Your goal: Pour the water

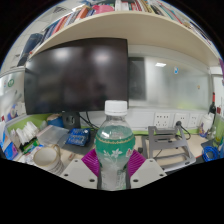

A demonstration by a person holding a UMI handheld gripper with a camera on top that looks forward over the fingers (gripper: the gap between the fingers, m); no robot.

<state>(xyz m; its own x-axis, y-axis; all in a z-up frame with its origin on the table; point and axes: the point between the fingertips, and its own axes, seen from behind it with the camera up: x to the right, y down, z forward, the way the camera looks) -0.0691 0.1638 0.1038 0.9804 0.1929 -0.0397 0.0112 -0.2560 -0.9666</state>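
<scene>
A clear plastic water bottle [115, 140] with a white cap and a green label stands upright between my two fingers. My gripper [114, 165] is shut on the bottle: the magenta pads [92, 162] press on both of its sides at the label. The bottle is held up in front of the desk, its cap level with the lower edge of the monitor. Its lower part is hidden below the fingers. No cup or other vessel shows.
A large dark monitor [78, 72] stands on a cluttered desk beyond the bottle. A shelf of books [110, 12] runs above it. A white power strip [168, 119] is on the wall to the right. Blue boxes [78, 136] and small items lie to the left.
</scene>
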